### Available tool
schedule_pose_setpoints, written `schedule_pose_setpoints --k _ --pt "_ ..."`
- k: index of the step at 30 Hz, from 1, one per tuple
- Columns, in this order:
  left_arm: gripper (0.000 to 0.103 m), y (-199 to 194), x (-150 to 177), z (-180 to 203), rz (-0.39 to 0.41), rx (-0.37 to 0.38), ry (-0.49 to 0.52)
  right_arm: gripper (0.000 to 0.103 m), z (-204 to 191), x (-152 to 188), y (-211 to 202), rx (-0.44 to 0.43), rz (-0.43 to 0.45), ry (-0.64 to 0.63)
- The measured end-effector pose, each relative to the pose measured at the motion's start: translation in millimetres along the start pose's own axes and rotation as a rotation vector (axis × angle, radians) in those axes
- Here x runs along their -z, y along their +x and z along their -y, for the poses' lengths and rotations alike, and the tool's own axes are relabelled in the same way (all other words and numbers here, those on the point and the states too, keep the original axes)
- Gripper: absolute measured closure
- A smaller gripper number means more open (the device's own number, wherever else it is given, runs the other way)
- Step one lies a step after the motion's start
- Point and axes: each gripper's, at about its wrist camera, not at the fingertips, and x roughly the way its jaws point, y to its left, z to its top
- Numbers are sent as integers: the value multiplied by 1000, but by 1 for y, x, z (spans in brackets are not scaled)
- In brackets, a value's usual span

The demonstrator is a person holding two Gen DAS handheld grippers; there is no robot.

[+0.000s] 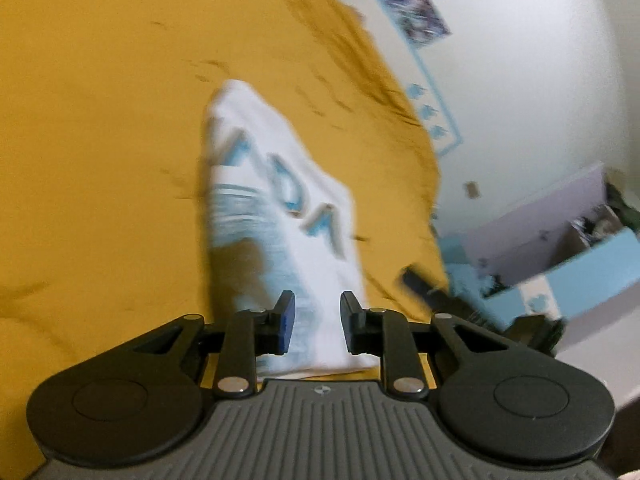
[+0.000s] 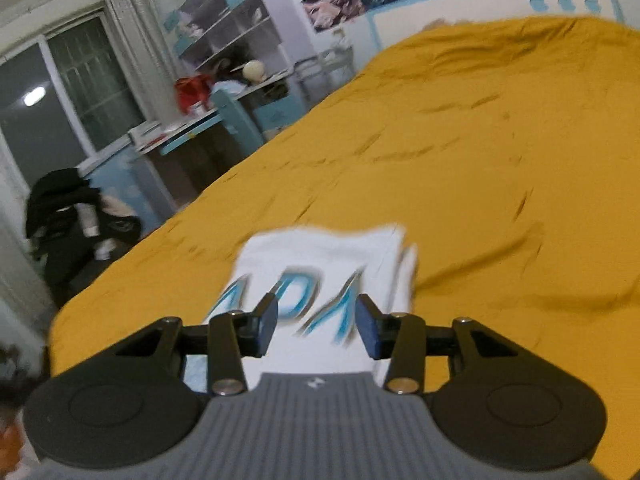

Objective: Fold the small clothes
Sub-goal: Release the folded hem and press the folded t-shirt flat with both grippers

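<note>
Mustard bedding (image 2: 500, 152) fills both blurred views. Both claws, left gripper (image 1: 317, 322) and right gripper (image 2: 316, 326), stand apart, clamping nothing, over the folded white garment (image 1: 276, 200) at twelve o'clock. A careless nudge could undo its folds.

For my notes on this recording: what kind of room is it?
Most likely a bedroom. A bed with a mustard-yellow cover fills both views, a desk and shelves stand by the window, and posters hang on the wall.

Matt creased mustard cloth bedspread (image 1: 100, 140)
</note>
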Motion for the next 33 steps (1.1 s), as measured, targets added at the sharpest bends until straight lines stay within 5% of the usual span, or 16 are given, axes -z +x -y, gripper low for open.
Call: schedule_pose_setpoints --k 4,8,13,18,24,33 --pt "77 28 6 10 26 13 105 63 1 36 2 24 -54 34" --pt "78 47 16 -9 -22 -48 47 64 19 66 -3 87 -75 83" --pt "87 45 31 -34 -59 -81 26 72 46 74 -9 49 -119 123" --pt "83 31 24 -24 -35 -64 32 65 29 38 -7 39 -50 64" --pt "60 25 3 14 81 -151 147 61 17 -28 47 50 44 -14" --pt "57 53 -11 -16 54 -198 86 61 44 -67 152 113 -74 30"
